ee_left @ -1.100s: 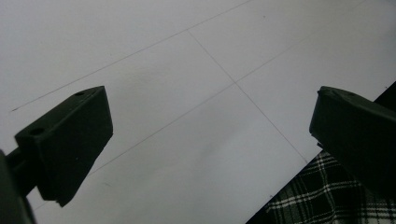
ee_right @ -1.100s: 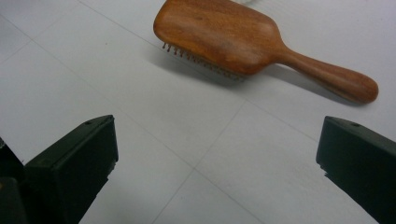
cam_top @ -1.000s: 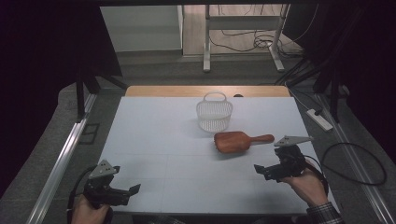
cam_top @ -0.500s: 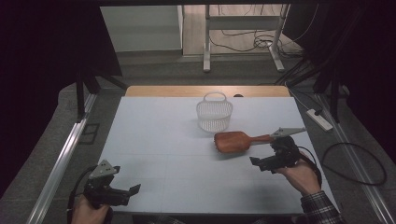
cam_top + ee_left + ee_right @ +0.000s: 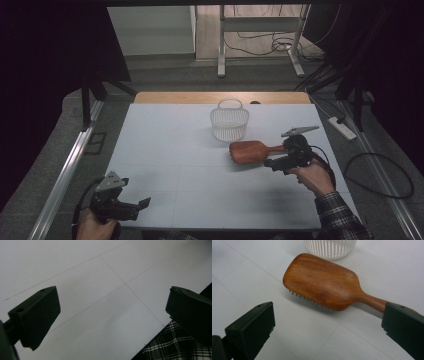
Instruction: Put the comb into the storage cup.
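While bristles show under the hairbrush (image 5: 324, 283) up close, the right hand-held gripper (image 5: 328, 327) gapes, seemingly untouching.

A white table (image 5: 165, 150) stands on grey floor (image 5: 250, 75), dark curtains (image 5: 45, 60) flanking, cables (image 5: 270, 42) beyond.

White table (image 5: 165, 150), faint grid lines; wooden hairbrush (image 5: 250, 151) bristles-down, just beside white slatted basket (image 5: 229, 123).

hairbrush (image 5: 252, 151) lies on table (image 5: 170, 150), just before basket (image 5: 229, 124).
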Available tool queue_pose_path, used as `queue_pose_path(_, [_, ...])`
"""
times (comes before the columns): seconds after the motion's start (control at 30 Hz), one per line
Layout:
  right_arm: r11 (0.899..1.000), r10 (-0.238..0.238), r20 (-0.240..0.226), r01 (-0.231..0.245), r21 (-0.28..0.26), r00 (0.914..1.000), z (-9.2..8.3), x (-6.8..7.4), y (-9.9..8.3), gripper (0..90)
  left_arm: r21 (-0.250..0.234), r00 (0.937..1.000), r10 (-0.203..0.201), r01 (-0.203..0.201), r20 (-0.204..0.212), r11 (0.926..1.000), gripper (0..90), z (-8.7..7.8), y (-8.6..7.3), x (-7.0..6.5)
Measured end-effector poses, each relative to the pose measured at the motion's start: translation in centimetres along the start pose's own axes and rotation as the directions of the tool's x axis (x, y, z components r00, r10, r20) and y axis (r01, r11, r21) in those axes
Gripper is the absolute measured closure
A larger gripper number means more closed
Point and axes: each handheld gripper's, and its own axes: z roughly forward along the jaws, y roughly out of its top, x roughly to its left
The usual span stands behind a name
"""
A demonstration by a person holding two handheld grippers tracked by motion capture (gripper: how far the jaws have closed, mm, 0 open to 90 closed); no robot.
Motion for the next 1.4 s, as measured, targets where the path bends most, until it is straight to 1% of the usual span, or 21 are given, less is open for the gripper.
queue_pose_path(0.13, [1.0, 0.003, 0.007, -0.004, 0.012, 1.0, 0.5, -0.3, 0.5, 0.0, 0.0, 1.0, 0.0, 0.0, 0.0, 1.0, 0.4, 0.0, 0.0, 0.0])
queue_pose_path(0.27, [1.0, -0.005, 0.018, 0.004, 0.02, 0.9998, 1.0, -0.6, 1.1, 0.0, -0.001, 1.0, 0.0, 0.0, 0.001, 1.0, 0.4, 0.0, 0.0, 0.0])
queue_pose_path(0.3, [1.0, 0.0, 0.018, 0.0, 0.021, 0.9998, 1.1, -0.6, 1.3, 0.0, -0.001, 1.0, 0.001, -0.001, 0.001, 1.0, 0.4, 0.0, 0.0, 0.0])
queue_pose_path(0.4, [1.0, -0.007, 0.013, 0.006, 0.03, 0.9999, 1.6, -0.7, 1.8, 0.0, -0.002, 1.0, 0.001, -0.001, 0.003, 1.0, 0.4, 0.0, 0.0, 0.0])
queue_pose_path(0.5, [0.999, 0.001, 0.016, -0.002, 0.037, 0.9999, 2.1, -0.9, 2.2, 0.0, -0.004, 1.0, 0.0, 0.0, 0.004, 1.0, 0.4, 0.0, 0.0, 0.0])
queue_pose_path(0.73, [0.998, -0.009, 0.037, 0.007, 0.064, 0.9993, 3.3, -0.7, 3.4, 0.0, -0.002, 1.0, 0.002, -0.002, 0.004, 1.0, 0.4, 0.0, 0.0, 0.0])
queue_pose_path(1.0, [0.996, -0.011, 0.046, 0.006, 0.091, 0.9989, 4.4, -0.7, 4.9, 0.0, 0.0, 0.9999, 0.008, -0.008, 0.006, 1.0, 0.4, 0.0, 0.0, 0.0])
queue_pose_path(1.13, [0.995, -0.004, 0.042, 0.0, 0.096, 0.9991, 5.0, -0.9, 5.5, 0.0, 0.0, 0.9999, 0.011, -0.011, 0.004, 0.9999, 0.4, 0.0, 0.0, 0.0])
queue_pose_path(1.4, [0.992, -0.01, 0.062, 0.003, 0.125, 0.998, 6.1, -1.2, 6.5, 0.0, 0.004, 0.9999, 0.017, -0.017, 0.003, 0.9999, 0.4, 0.1, 0.0, -0.1])
